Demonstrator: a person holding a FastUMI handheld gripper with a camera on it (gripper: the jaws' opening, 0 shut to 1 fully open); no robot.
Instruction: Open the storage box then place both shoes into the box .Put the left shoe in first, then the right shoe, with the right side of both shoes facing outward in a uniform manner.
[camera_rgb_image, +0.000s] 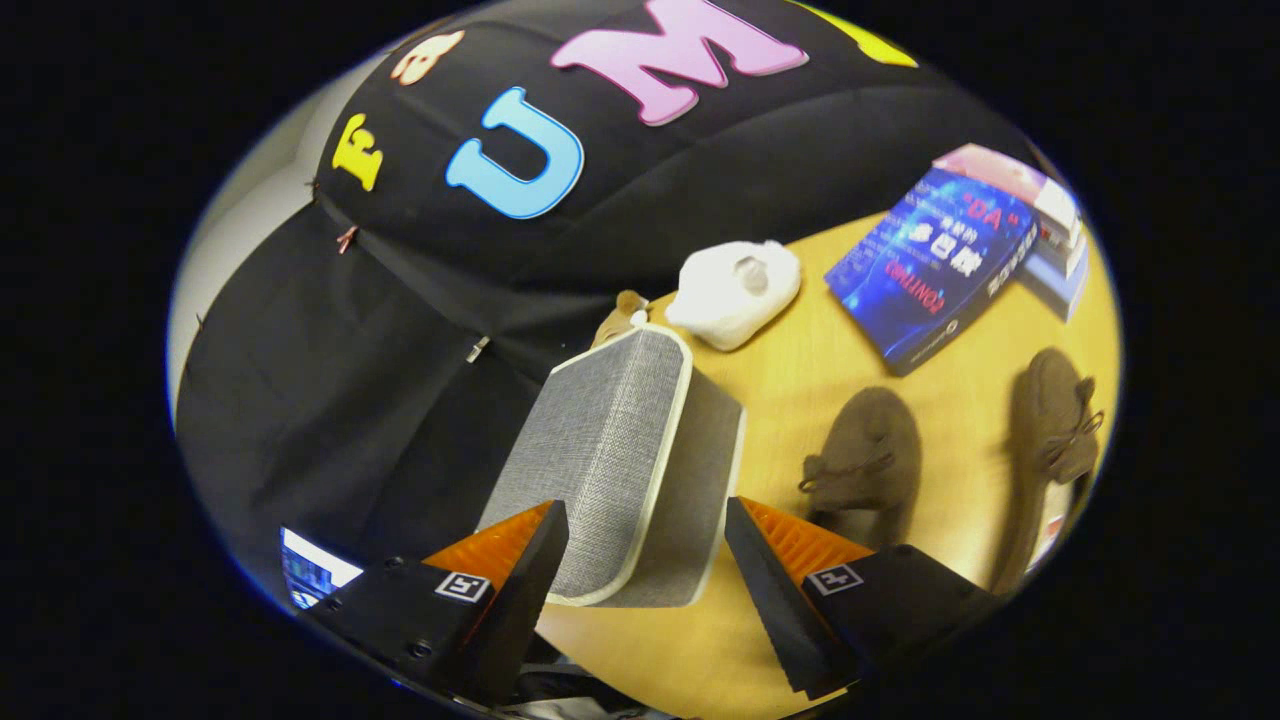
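A grey fabric storage box with cream piping sits on the yellow table, its lid down. Its near end lies between the fingers of my gripper. The fingers are spread wide, one at each side of the box. The left fingertip overlaps the box's edge and the right fingertip is right beside its side wall. I cannot see either one pressing on it. Two brown lace-up shoes lie on the table to the right of the box. One shoe is just beyond the right finger, the other shoe farther right.
A white crumpled cloth or bag lies beyond the box, with a small tan object beside it. A blue book and a stack of boxes sit at the far right of the table. The black booth wall runs close behind and left of the box.
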